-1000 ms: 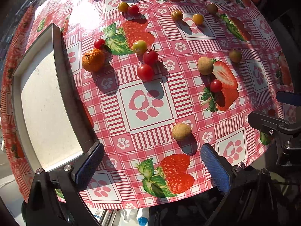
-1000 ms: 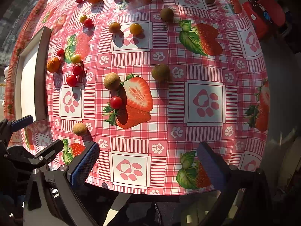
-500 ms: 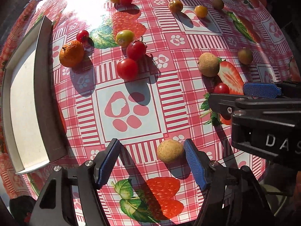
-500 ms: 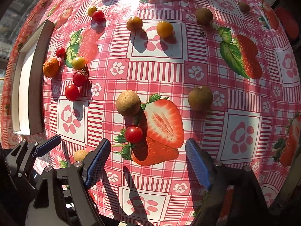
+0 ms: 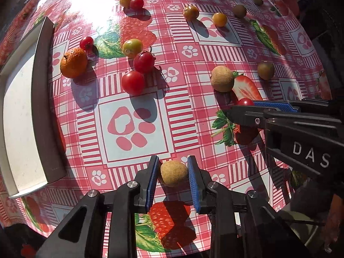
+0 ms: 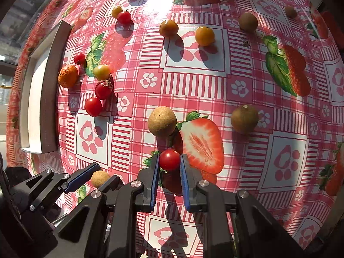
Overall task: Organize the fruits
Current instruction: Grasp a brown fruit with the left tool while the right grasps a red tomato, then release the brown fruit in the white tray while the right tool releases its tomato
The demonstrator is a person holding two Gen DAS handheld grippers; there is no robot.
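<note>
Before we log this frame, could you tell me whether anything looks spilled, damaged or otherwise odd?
Nothing looks spilled or damaged. The fruits simply lie scattered loose over the tablecloth, as expected mid-sort, while the white tray on the left shows no fruit in its visible part.

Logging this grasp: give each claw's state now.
Left claw: closing on the tan longan, pads touching.
Right claw: shut on the cherry tomato.

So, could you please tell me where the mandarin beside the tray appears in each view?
Left wrist: the mandarin lies upper left, just right of the tray's rim.
Right wrist: the mandarin lies at the left edge, mid-height, by the tray.
Shared landmark: the small tomato just above it.
</note>
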